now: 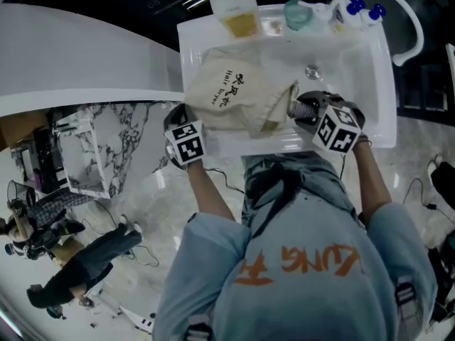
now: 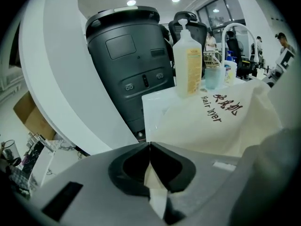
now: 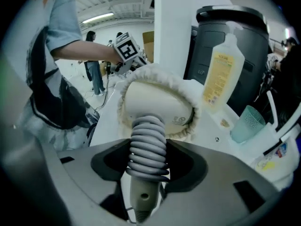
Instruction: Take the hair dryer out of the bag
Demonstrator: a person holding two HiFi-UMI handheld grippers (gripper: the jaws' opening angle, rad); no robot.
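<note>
A cream cloth bag (image 1: 227,94) printed "Hair Dryer" lies in the white sink (image 1: 370,69). My left gripper (image 1: 183,116) holds the bag's near left edge. In the left gripper view its jaws (image 2: 149,147) are shut on a fold of the bag's (image 2: 225,121) fabric. The hair dryer (image 3: 157,102) is cream, with a grey cord coiled round its handle (image 1: 302,109). My right gripper (image 3: 149,145) is shut on that wrapped handle. The dryer's head sits in the bag's fleecy mouth (image 3: 155,74) at the bag's right end.
A yellow soap bottle (image 1: 238,13) and a teal cup (image 1: 297,14) stand on the sink's far rim, beside a curved white faucet (image 1: 398,13). A black bin (image 2: 131,60) stands behind the sink. People stand on the floor at the lower left (image 1: 78,268).
</note>
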